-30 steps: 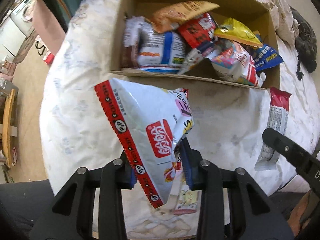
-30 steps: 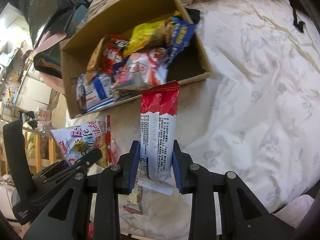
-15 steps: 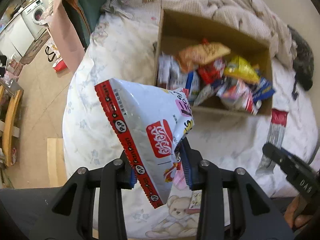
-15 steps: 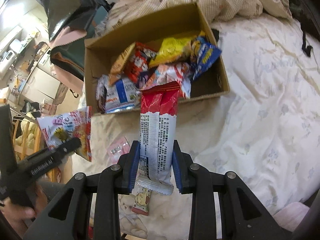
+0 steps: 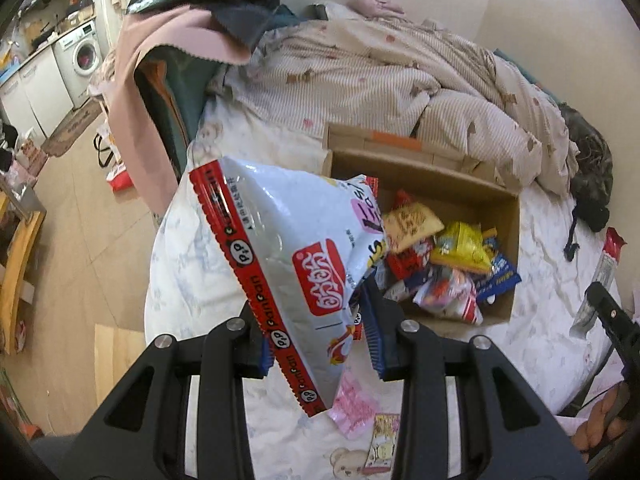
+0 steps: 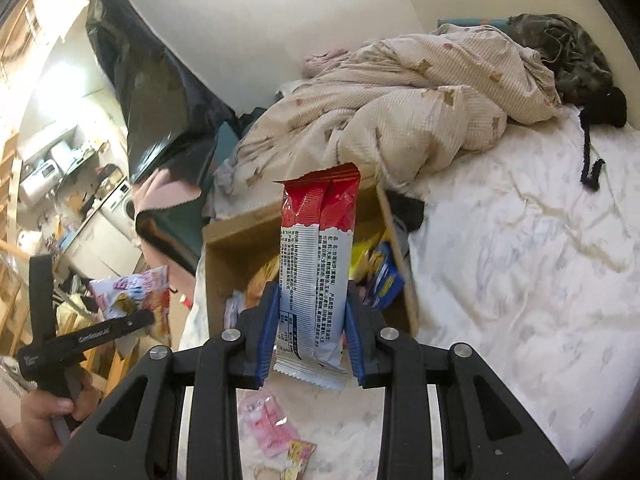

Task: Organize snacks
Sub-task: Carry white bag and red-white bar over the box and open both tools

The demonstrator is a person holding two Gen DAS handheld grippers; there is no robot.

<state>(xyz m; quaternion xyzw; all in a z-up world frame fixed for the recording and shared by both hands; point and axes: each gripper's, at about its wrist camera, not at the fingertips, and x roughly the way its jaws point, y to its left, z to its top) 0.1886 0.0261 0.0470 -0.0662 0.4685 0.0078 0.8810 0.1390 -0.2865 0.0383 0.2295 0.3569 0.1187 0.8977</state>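
Observation:
My left gripper (image 5: pixel 318 328) is shut on a white snack bag with a red edge (image 5: pixel 288 256), held up in the air in front of the cardboard box (image 5: pixel 440 184). The box sits on the bed and holds several snack packets (image 5: pixel 444 264). My right gripper (image 6: pixel 312 328) is shut on a long red and white snack bar wrapper (image 6: pixel 316 264), upright above the near side of the same box (image 6: pixel 224 248). The left gripper and its bag (image 6: pixel 132 296) show at the left of the right wrist view. A pink packet (image 6: pixel 268 420) and a small yellow packet (image 5: pixel 384 436) lie on the sheet below.
A rumpled striped quilt (image 5: pixel 380 76) lies behind the box, with a dark garment (image 6: pixel 572 56) at the far right. Pink and dark cloths (image 5: pixel 168 56) hang at the bed's left edge. Beyond is wooden floor (image 5: pixel 72 208) and a washing machine (image 5: pixel 82 54). A hand (image 6: pixel 44 420) holds the left tool.
Both grippers have risen and tilted up with their packets still held. The box has shrunk in view, and the quilt, wall and room behind it have come into sight.

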